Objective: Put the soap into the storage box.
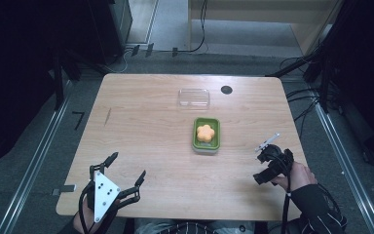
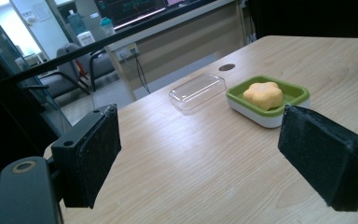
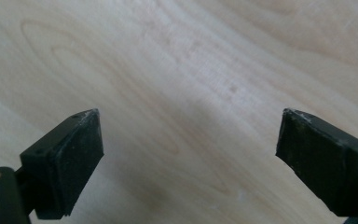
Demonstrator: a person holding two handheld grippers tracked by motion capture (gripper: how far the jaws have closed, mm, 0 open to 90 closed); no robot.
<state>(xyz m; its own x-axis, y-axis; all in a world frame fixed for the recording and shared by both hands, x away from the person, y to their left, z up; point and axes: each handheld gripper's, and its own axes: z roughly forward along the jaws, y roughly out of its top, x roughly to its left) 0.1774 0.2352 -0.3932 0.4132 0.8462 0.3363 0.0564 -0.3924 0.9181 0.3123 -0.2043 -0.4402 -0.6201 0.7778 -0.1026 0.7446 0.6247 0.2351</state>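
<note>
The green soap dish [image 1: 206, 136] is sitting mid-bench, far-left of the right hand-held gripper [image 1: 268, 157], which is nearer; the left hand-held gripper [image 1: 126, 168] is waiting near-left. Both are spread, empty.

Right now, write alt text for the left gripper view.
A green soap dish holding an orange flower-shaped soap sits on a light wooden table, with a clear plastic lid beside it. The left claw frames the scene, its black padded jaws wide apart.
</note>
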